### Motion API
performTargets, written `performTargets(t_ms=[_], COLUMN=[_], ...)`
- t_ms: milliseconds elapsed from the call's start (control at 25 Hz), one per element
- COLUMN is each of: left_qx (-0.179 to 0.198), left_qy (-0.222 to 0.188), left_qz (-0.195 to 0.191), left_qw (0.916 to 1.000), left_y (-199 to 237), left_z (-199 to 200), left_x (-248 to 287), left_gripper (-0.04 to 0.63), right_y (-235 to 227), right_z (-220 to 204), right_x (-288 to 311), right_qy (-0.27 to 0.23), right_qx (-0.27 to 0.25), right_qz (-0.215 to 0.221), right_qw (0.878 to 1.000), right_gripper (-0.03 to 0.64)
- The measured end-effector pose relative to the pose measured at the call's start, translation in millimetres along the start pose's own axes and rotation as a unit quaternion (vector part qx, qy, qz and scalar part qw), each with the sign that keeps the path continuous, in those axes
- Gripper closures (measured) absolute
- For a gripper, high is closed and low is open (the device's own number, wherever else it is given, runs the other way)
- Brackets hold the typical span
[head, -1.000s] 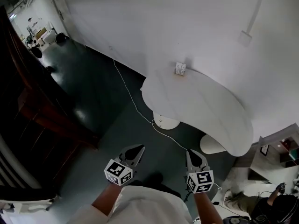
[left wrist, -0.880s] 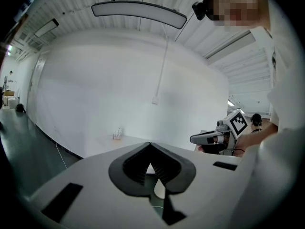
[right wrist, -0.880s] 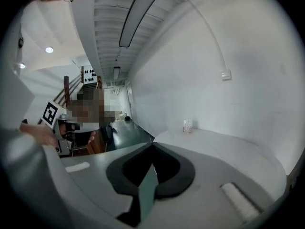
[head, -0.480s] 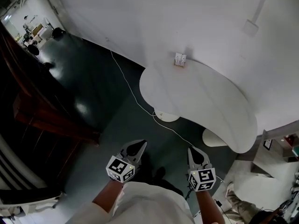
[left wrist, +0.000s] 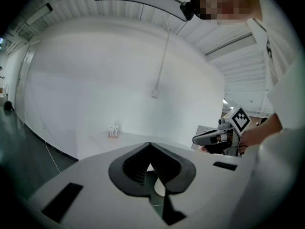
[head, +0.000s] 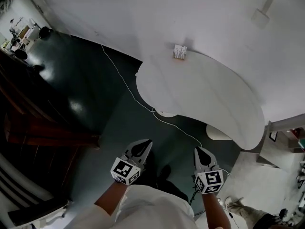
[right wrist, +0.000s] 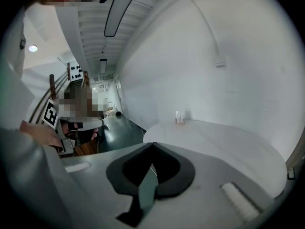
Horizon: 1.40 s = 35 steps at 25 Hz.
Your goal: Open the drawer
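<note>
White table (head: pixel 205 104), white wall (head: pixel 167 13) and dark green floor (head: pixel 86 89) fill the head view, but no drawer can be made out in any view. The only candidate is a grey unit (head: pixel 286 133) cut off at the right edge, and whether it has a drawer cannot be told.

Lower centre: the left gripper (head: pixel 143 146) and right gripper (head: pixel 200 152) are held side by side over the floor, well apart from the table. Each has its jaws pressed together with nothing between them.

Centre: a small white item (head: pixel 179 52) stands on the table's far rim. A thin cable (head: pixel 124 82) crosses the floor from the upper left towards the table's base. Left edge: dark wooden structure (head: pixel 43 137).

Step in hand, as judged: approach. To do it well:
- Locate the drawer front first.
- Spread one gripper's jaws before reaching the handle and seat the pads squarely on it.
- Pull straight along the runners, not upward or sideways.
</note>
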<state>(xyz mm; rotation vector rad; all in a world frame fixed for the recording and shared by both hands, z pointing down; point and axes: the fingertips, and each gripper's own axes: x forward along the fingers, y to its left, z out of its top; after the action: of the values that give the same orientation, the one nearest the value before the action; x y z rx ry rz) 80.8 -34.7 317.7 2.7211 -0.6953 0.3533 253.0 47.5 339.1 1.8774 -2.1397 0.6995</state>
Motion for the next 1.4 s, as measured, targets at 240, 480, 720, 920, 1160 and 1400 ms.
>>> performTargets(t_ms=[240, 480, 720, 920, 1160, 1400], left_qx=[0.003, 0.009, -0.012, -0.018, -0.010, -0.004], left_qy=[0.011, 0.024, 0.027, 0.031, 0.032, 0.037], left_qz=[-0.020, -0.025, -0.026, -0.022, -0.011, 0.004], left_qw=[0.9997, 0.9993, 0.9992, 0.9991, 0.9994, 0.9993], left_y=[26, 51, 67, 80, 102, 133], left_z=[-19, -49, -70, -95, -129, -164], left_x=[22, 44, 61, 76, 90, 104], left_gripper=[0.589, 0.589, 0.589, 0.589, 0.589, 0.589], right_y=[-1, -3, -1, 0, 2, 2], right_z=[-6, -28, -46, -60, -83, -105], right_x=[24, 49, 73, 97, 131, 166], right_qy=[0.016, 0.035, 0.046, 0.053, 0.068, 0.077], right_qx=[0.005, 0.013, 0.011, 0.002, -0.006, -0.007], right_qz=[-0.017, -0.027, -0.026, -0.020, -0.004, 0.003], right_qw=[1.000, 0.999, 0.999, 0.998, 0.998, 0.997], right_gripper=[0.606, 0.606, 0.606, 0.606, 0.606, 0.606])
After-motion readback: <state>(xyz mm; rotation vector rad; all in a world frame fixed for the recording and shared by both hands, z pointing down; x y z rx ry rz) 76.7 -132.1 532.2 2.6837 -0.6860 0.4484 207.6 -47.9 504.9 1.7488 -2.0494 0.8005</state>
